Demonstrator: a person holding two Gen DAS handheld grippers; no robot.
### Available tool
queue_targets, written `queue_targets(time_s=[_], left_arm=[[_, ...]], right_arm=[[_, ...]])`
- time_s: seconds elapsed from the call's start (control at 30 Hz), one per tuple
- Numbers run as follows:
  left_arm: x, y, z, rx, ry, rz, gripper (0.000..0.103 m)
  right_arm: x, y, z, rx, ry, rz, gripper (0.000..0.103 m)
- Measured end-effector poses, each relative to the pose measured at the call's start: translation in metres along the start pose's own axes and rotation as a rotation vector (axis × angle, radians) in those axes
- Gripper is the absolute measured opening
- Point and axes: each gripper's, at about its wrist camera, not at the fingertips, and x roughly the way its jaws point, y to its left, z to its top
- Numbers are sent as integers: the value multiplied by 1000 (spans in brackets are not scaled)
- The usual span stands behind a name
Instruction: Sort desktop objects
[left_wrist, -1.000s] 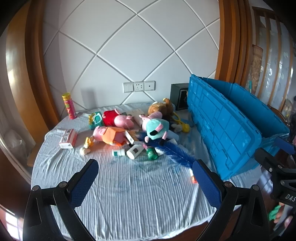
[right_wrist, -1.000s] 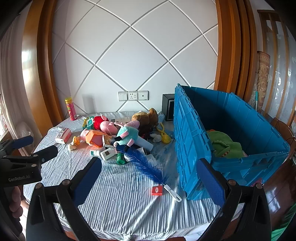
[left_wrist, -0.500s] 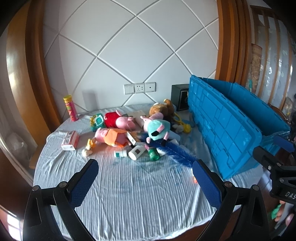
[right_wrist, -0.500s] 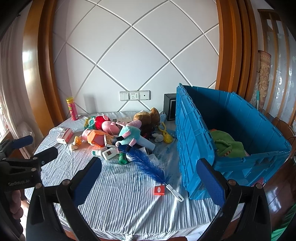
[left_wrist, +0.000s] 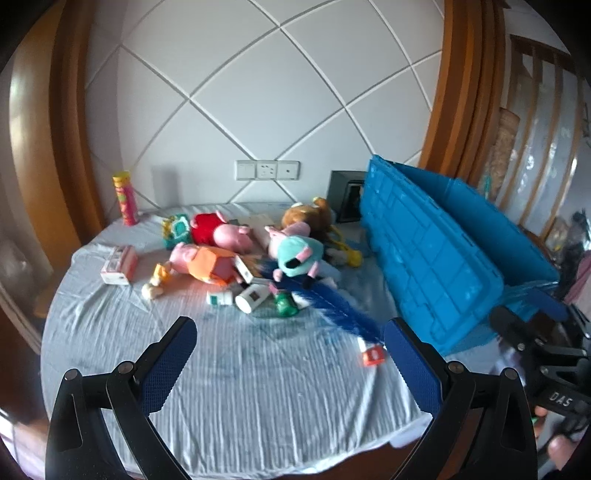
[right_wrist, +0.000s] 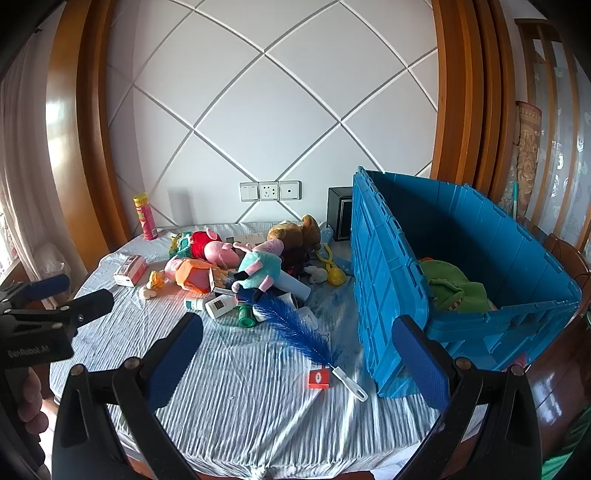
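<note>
Blue-padded left gripper (left_wrist: 288, 350) and right gripper (right_wrist: 295, 350) are both hovering wide apart, empty, low in frame; plush toys (right_wrist: 255, 266) are lying mid-frame beside the blue crate (right_wrist: 461, 258).

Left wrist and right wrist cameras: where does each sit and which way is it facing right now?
Left wrist: on the left gripper, open, facing the wall across the toy pile; right gripper at its right edge.
Right wrist: on the right gripper, open, same heading from further right, looking into the blue crate; left gripper and a hand at left.
Shared: blue feather, pile, crate.
</note>
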Motion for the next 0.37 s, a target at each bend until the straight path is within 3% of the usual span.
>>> queue_targets(time_s=[0.07, 0.17, 0.37], left_arm=[[-1, -5, 0, 29, -8, 69, 103], [-3, -13, -1, 55, -16, 115, 103], [-3, -14, -2, 64, -15, 136, 103]], right_arm=[[0, 0, 0, 2, 0, 1, 103], [1, -1, 0, 5, 1, 2, 103], [1, -2, -1, 7, -3, 8, 103]])
